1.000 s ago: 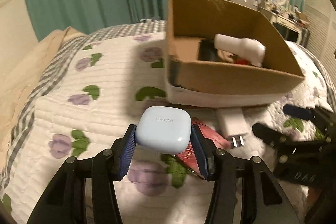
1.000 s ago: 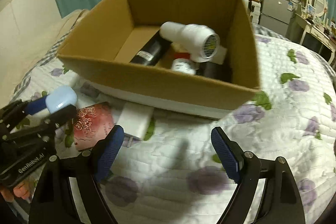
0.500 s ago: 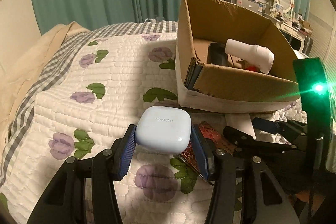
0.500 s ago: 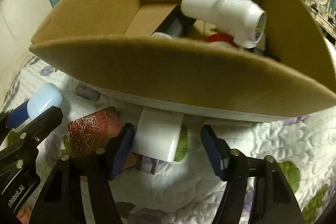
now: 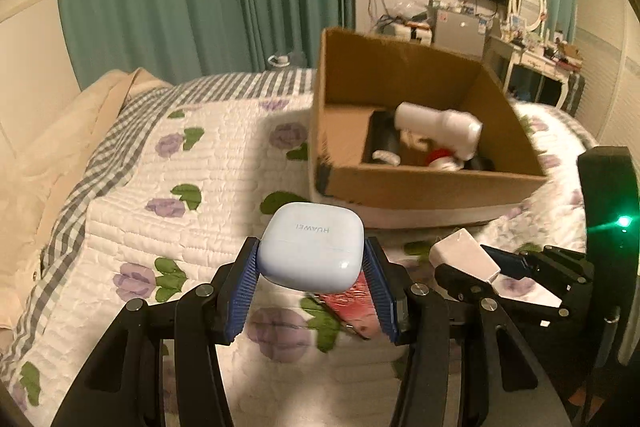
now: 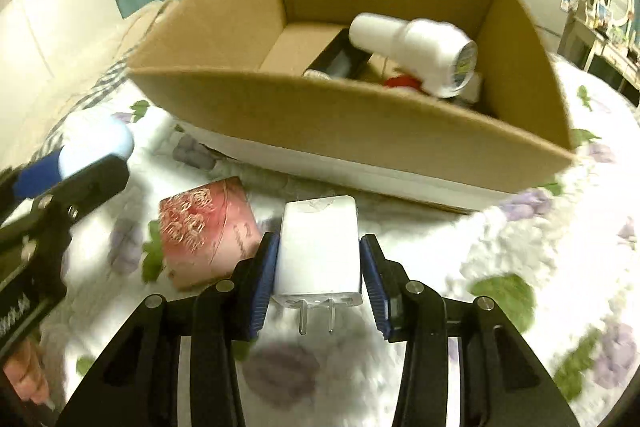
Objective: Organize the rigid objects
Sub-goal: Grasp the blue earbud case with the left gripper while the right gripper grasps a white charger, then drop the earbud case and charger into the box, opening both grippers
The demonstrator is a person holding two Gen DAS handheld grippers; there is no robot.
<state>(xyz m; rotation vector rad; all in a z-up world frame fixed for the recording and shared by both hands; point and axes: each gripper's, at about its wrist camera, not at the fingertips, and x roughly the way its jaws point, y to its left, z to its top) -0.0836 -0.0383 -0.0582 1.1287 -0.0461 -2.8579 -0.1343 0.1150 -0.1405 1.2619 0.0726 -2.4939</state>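
Open quilt on the bed (image 5: 132, 211) runs left of the cardboard box (image 5: 420, 187) toward the checked edge. Left hand-held gripper (image 5: 312, 277) pinches a pale blue earbud case (image 5: 312, 251), held above the quilt just short of the box's near wall. Right hand-held gripper (image 6: 318, 277) pinches a white plug charger (image 6: 318, 251), prongs toward the camera. Red patterned card (image 6: 206, 227) lies on the quilt beside it. Box holds a white bottle (image 6: 416, 53), something dark and a red piece.

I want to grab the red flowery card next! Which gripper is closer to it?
Hard to call. The left gripper, holding the earbud case, hangs right above the red card; the right gripper, holding the white charger, sits beside it.
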